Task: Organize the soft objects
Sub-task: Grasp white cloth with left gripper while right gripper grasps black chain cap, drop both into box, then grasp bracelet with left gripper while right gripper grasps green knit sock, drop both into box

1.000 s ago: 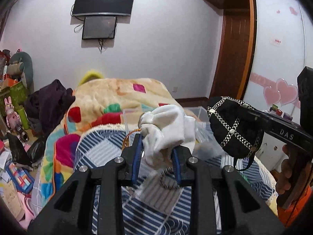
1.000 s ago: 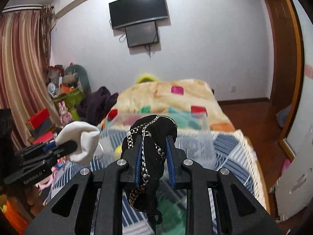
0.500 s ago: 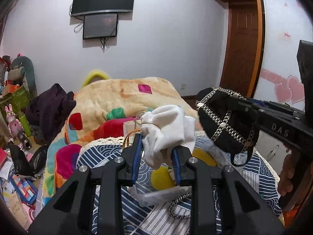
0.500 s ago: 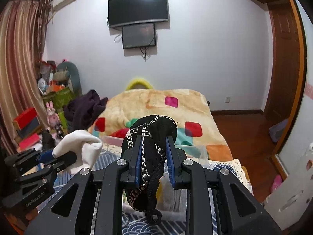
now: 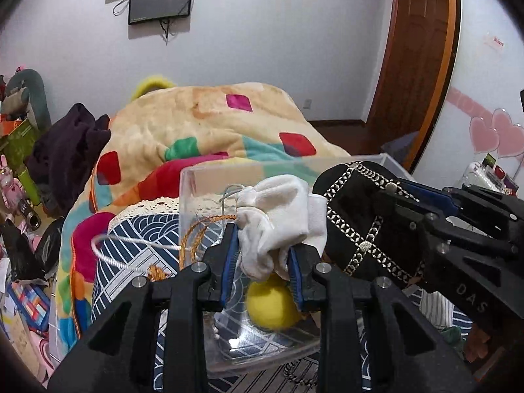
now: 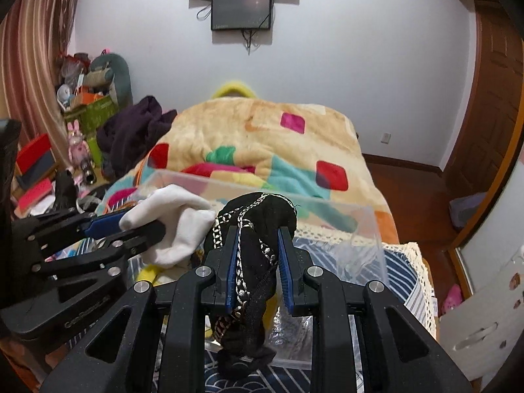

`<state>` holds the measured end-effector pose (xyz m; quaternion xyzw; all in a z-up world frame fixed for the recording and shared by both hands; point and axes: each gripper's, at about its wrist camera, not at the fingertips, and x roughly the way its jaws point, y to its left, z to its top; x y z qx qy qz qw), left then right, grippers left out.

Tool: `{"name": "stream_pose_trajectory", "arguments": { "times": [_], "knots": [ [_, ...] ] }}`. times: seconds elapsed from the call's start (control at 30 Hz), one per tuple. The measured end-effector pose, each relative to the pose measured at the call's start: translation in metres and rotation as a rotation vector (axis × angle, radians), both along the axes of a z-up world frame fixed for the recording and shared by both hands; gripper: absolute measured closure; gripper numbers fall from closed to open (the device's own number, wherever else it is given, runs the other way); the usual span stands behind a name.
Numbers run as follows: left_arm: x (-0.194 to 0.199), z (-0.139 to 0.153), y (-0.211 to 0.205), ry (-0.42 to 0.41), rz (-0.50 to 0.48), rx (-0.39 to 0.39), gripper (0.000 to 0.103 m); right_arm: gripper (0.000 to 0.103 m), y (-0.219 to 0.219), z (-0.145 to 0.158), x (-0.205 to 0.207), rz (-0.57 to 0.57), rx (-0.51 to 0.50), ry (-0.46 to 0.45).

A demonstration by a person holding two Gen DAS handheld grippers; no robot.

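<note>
The clear, square-sided plastic bin stands on the blue-and-white patterned cloth at the foot of the bed, and in both wrist views it fills the middle. It already has things in it: a round yellow soft ball lies on its floor, and a coil of orange rope rests against its wall at about 9 o'clock from the ball, so I judge that one part of the sorting is done. Two soft things are not yet inside. The black fabric pouch with silver chain trim is clamped between the blue pads of the right gripper and hangs above the near edge of the bin. The crumpled white cloth is pinched the same way by the left gripper, at 9 o'clock from the pouch in the right wrist view, and the two seem to touch or nearly so. Both are held over the open top, so what is left, I think, is to lower and release them. A loose white cord on the cloth at 9 o'clock of the bin may also need to go in.
</note>
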<state>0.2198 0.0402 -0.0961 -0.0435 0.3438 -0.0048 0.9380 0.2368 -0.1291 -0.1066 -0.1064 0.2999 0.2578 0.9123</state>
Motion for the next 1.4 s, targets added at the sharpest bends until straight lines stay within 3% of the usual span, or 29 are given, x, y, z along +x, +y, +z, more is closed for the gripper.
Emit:
{"name": "stream_pose_trajectory", "arguments": {
  "times": [0.2, 0.4, 0.47, 0.57, 0.7, 0.9, 1.03, 1.2, 1.4],
  "knots": [
    [-0.003, 0.001, 0.000, 0.011, -0.009, -0.013, 0.073, 0.080, -0.001, -0.002, 0.002, 0.007, -0.027, 0.017],
    [-0.010, 0.007, 0.001, 0.015, -0.018, -0.024, 0.067, 0.062, -0.005, 0.000, 0.002, 0.004, -0.022, 0.027],
    [-0.015, 0.012, 0.001, -0.006, -0.016, -0.022, 0.057, 0.054, -0.009, 0.004, -0.002, -0.004, -0.021, 0.010],
    [-0.027, 0.022, 0.001, -0.043, -0.015, -0.025, 0.054, 0.044, -0.014, 0.012, -0.011, -0.012, -0.012, -0.036],
    [-0.045, 0.037, -0.001, -0.088, -0.028, -0.023, 0.051, 0.041, -0.024, 0.026, -0.024, -0.011, 0.015, -0.088],
    [-0.075, 0.057, -0.006, -0.163, -0.042, -0.019, 0.039, 0.022, -0.035, 0.039, -0.047, -0.018, 0.057, -0.158],
    [-0.091, 0.060, -0.010, -0.184, -0.039, -0.007, 0.020, 0.020, -0.042, 0.038, -0.060, -0.016, 0.066, -0.173],
    [-0.101, 0.042, -0.009, -0.120, -0.039, -0.013, 0.016, 0.020, -0.052, 0.026, -0.068, -0.042, 0.059, -0.142],
    [-0.106, 0.009, -0.016, -0.023, -0.052, 0.022, 0.016, 0.020, -0.063, -0.005, -0.067, -0.061, 0.055, -0.027]
  ]
}}
